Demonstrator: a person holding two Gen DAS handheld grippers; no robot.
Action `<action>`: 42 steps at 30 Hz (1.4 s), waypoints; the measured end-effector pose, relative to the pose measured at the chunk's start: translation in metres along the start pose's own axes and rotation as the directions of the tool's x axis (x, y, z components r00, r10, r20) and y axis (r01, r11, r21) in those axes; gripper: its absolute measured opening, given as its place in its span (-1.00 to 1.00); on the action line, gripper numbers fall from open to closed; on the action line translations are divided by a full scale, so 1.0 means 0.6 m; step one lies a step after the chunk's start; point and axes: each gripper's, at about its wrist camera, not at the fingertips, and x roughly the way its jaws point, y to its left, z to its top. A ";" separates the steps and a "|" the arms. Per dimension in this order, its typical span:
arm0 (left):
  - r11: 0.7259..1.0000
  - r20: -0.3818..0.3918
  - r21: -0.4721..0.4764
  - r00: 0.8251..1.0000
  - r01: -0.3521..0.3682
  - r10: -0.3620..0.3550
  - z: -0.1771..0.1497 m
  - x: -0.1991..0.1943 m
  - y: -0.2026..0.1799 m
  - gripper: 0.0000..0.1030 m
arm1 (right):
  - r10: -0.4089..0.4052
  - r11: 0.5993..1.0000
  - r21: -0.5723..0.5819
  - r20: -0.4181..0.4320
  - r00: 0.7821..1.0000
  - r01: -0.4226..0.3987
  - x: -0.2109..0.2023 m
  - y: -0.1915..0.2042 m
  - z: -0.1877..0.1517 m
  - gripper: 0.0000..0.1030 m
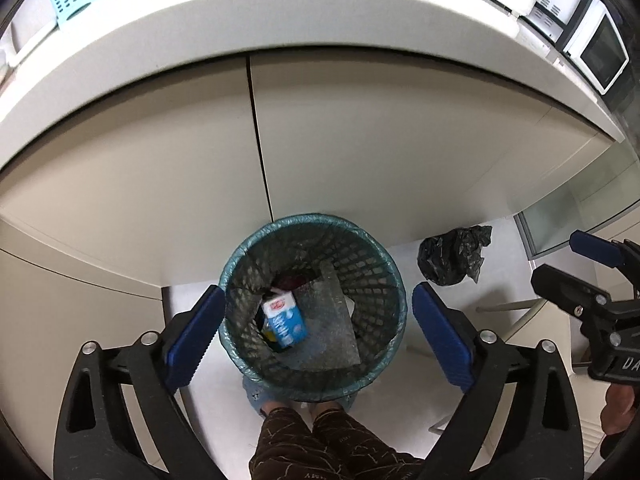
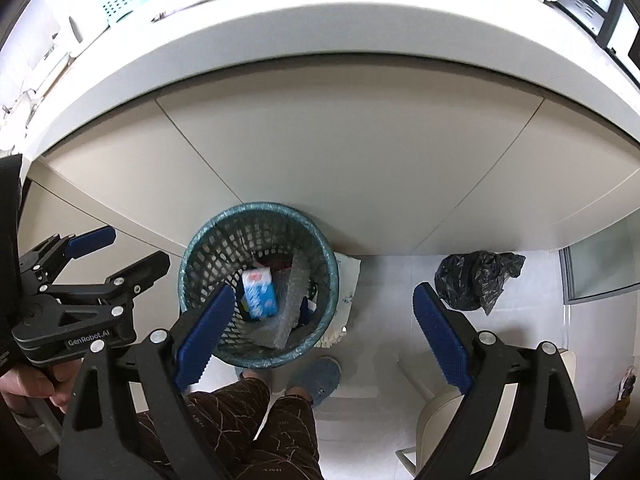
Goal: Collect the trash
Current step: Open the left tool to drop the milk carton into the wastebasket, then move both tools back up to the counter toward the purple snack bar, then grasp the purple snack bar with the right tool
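A teal mesh waste bin (image 1: pixel 312 220) with a thin liner stands on the floor against the cabinet. Inside it lies a blue and white milk carton (image 1: pixel 285 318), resting on a sheet of clear bubble wrap (image 1: pixel 338 320). My left gripper (image 1: pixel 318 336) hangs high above the bin's mouth, jaws wide apart, nothing between its blue pads. In the right wrist view the bin (image 2: pixel 260 206) and carton (image 2: pixel 260 294) sit left of centre, with my right gripper (image 2: pixel 322 336) open and empty above the bin's right side and the floor. The left gripper (image 2: pixel 116 252) shows at the left edge there.
A crumpled black plastic bag (image 1: pixel 452 256) lies on the floor to the right of the bin, also in the right wrist view as the black bag (image 2: pixel 476 280). The person's legs (image 2: pixel 256 420) and slippers stand just before the bin. A white countertop (image 1: pixel 280 28) overhangs beige cabinet doors. A pale chair (image 2: pixel 440 412) is at lower right.
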 end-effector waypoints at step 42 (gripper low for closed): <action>0.996 0.245 -0.069 0.967 -0.053 0.069 0.329 -0.216 0.268 0.88 | 0.124 0.885 -0.450 -0.016 0.992 -0.118 0.010 0.237 0.414 0.32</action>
